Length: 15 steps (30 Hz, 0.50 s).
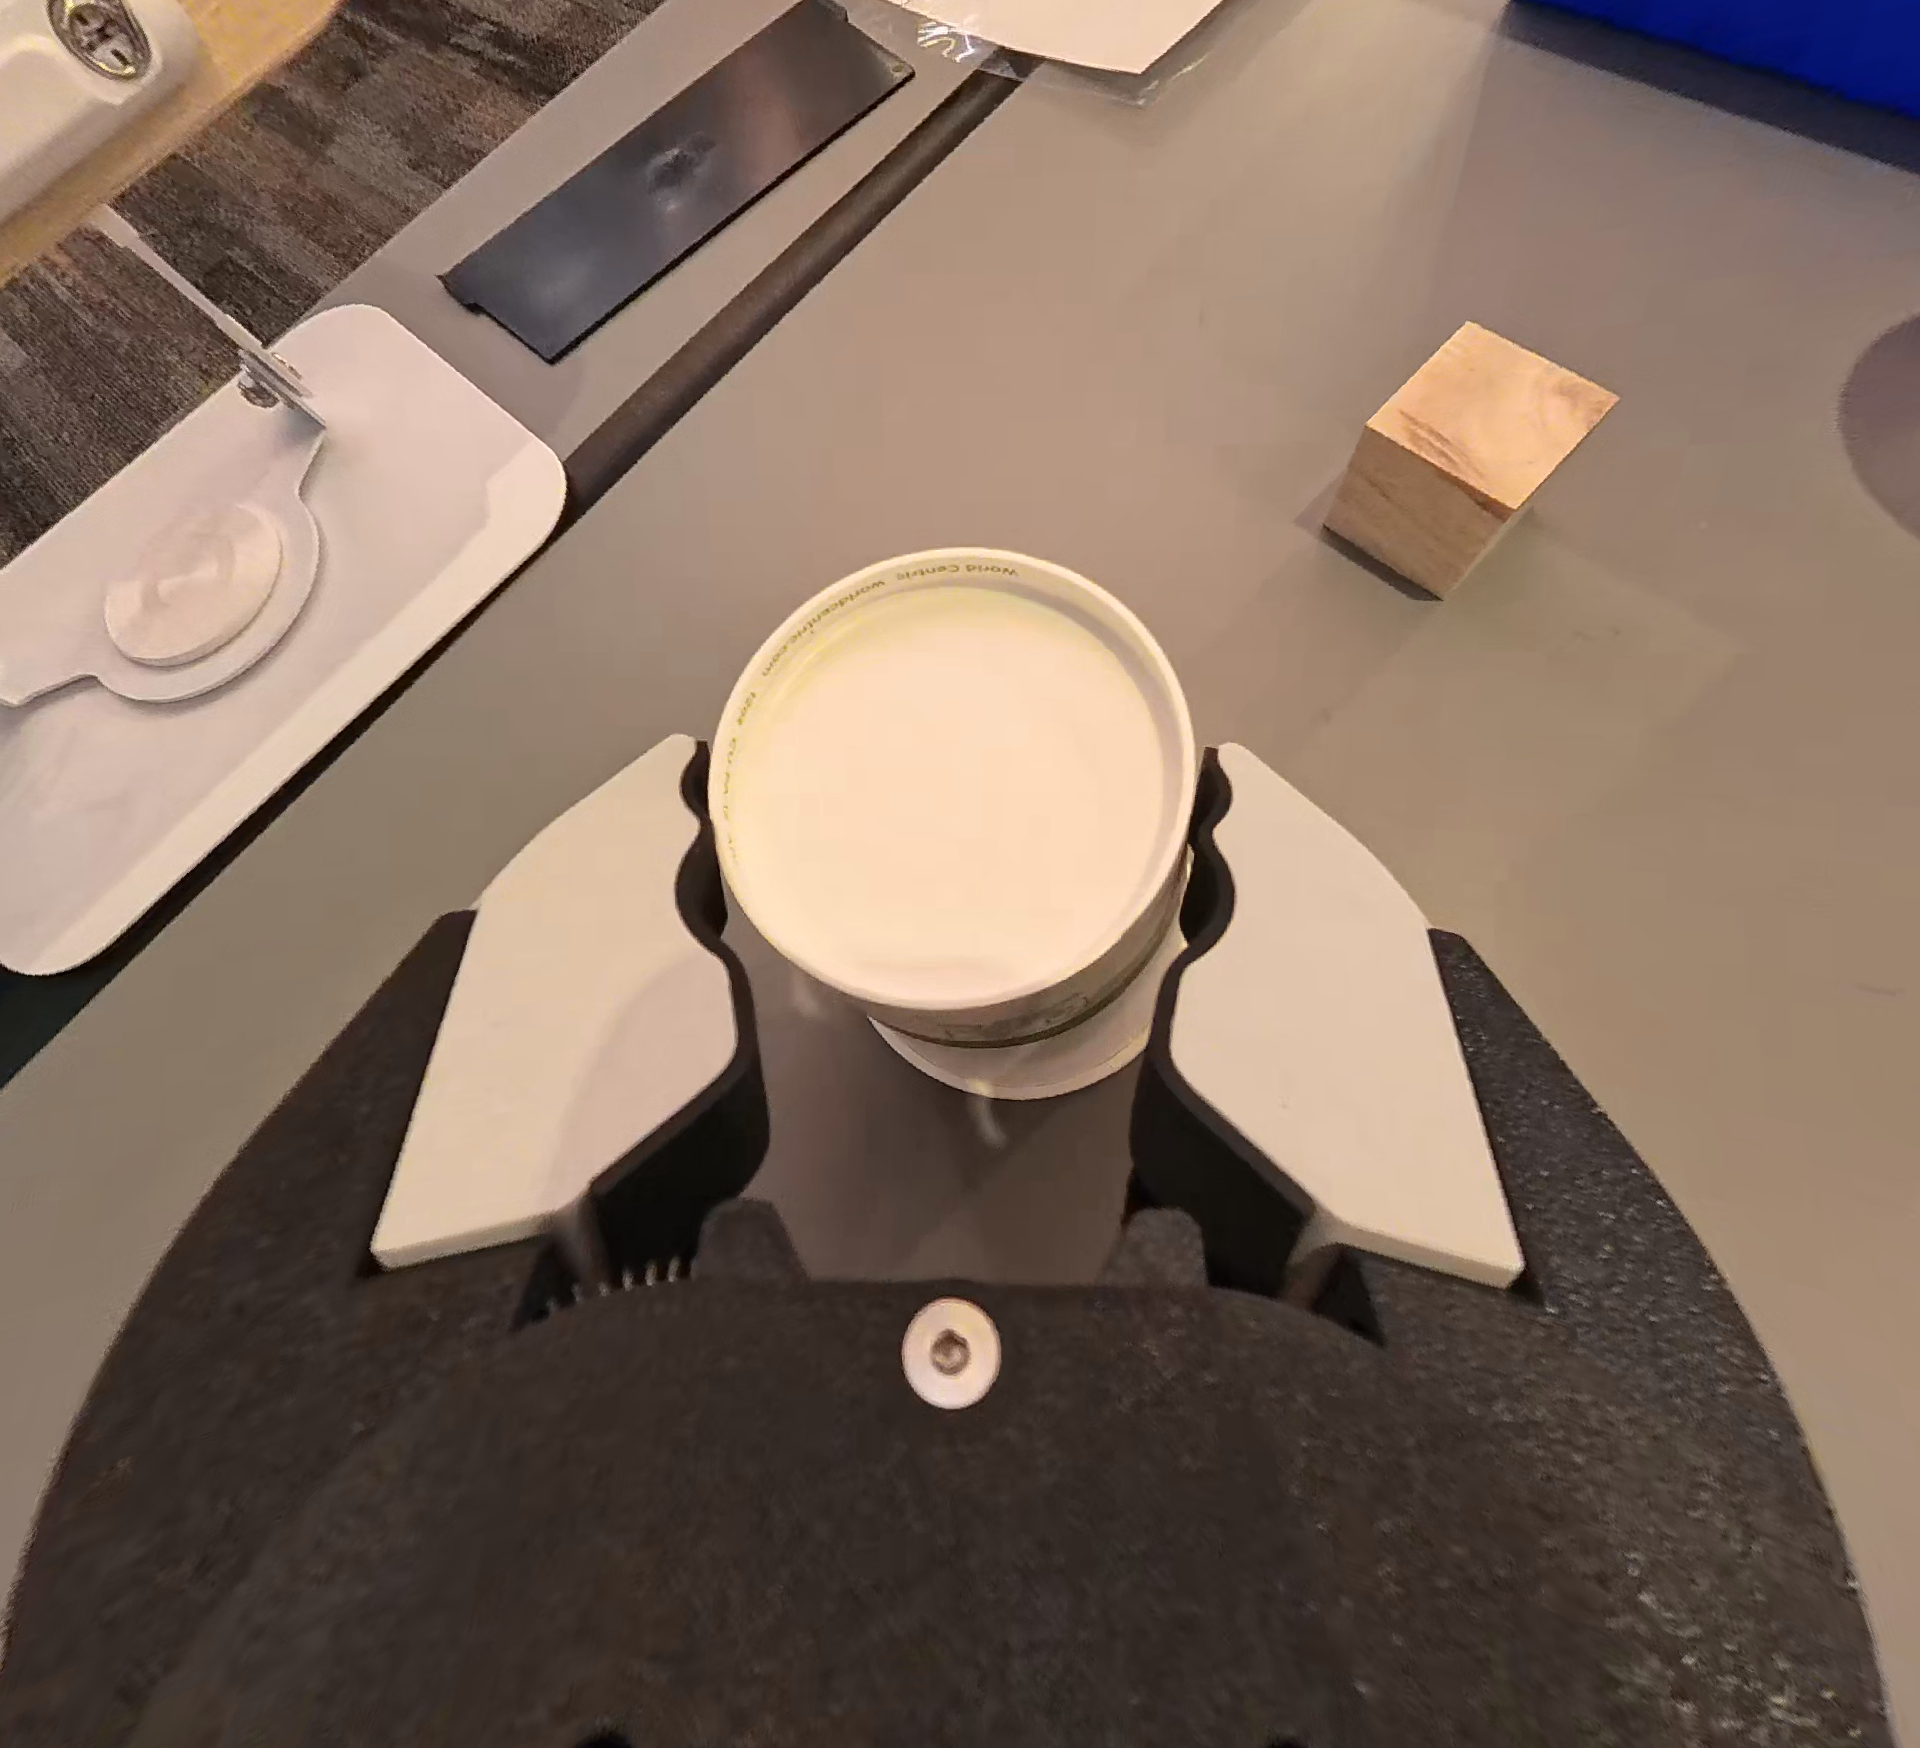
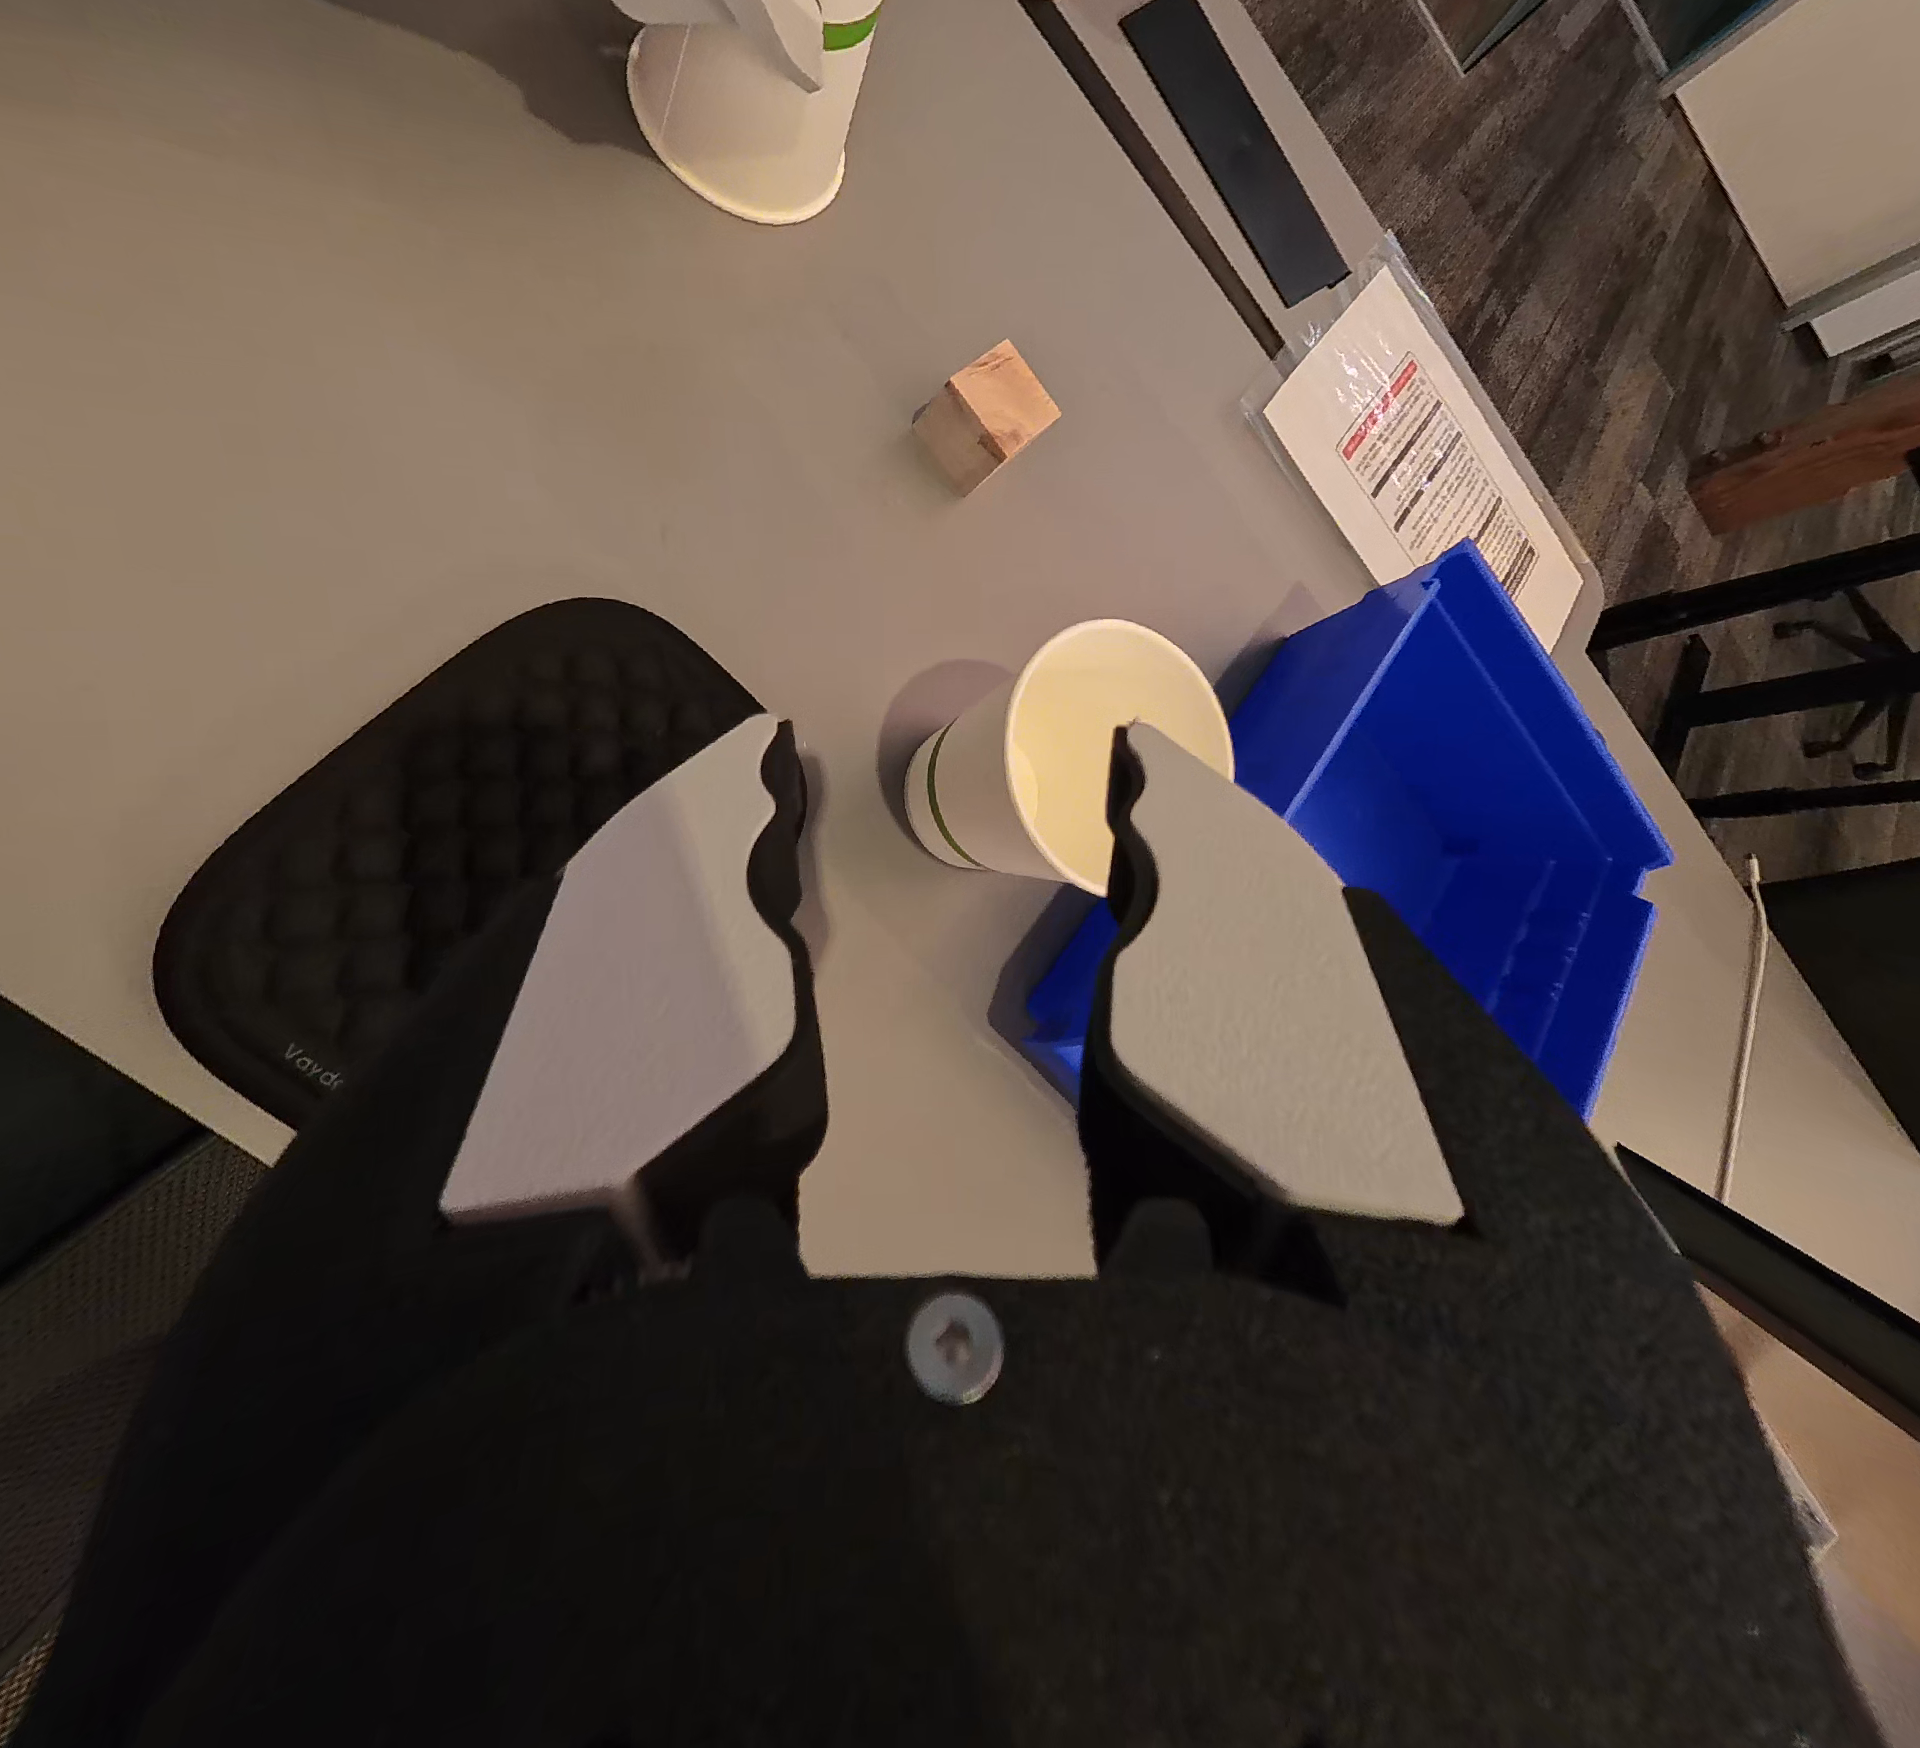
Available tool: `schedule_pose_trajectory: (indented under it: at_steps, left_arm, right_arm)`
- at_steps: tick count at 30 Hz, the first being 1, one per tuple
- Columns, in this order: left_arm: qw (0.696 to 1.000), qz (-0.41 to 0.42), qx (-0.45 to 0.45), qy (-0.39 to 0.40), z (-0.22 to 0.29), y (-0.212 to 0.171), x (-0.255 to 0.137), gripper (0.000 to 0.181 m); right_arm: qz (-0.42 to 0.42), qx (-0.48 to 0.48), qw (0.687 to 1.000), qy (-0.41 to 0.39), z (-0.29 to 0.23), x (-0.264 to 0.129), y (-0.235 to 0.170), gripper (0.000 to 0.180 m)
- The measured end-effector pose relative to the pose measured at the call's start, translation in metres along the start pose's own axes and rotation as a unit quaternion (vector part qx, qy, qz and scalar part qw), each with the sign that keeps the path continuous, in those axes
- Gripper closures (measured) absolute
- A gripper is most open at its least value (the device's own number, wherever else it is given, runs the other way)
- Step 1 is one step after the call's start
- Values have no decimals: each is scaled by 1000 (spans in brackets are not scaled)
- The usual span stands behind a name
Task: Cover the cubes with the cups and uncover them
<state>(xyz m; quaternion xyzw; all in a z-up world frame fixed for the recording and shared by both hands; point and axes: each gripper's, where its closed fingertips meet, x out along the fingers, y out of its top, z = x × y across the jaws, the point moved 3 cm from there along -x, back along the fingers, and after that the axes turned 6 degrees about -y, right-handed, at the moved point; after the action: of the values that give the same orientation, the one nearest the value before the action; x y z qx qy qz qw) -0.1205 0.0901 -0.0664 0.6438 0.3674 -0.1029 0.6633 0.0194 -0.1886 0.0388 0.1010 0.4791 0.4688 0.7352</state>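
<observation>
- The left tool (image 1: 951,851) pinches an upturned paper cup (image 1: 951,794), base up, its rim on or just above the grey table (image 1: 1039,368); I cannot tell which.
- One wooden cube (image 1: 1470,462) sits uncovered at its 2 o'clock.
- Any cube beneath the cup is hidden; lift straight up, keeping the squeeze light.
- The right tool (image 2: 956,758) is spread, an upright cup (image 2: 1075,753) just ahead at 1 o'clock.

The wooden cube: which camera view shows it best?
The left wrist view shows the wooden cube best: it is larger there, with wood grain clear on three faces, unobstructed on the grey table. The right wrist view shows the same cube smaller and farther off, but also fully uncovered.
</observation>
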Motion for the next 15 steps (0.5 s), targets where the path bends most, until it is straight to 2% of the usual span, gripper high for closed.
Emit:
schedule_pose_trajectory:
  at_steps: [15]
  left_arm:
    - [999,37,5,-14,3,20,-21,95]
  right_arm:
    - [-11,-1,1000,8,-7,8,0,124]
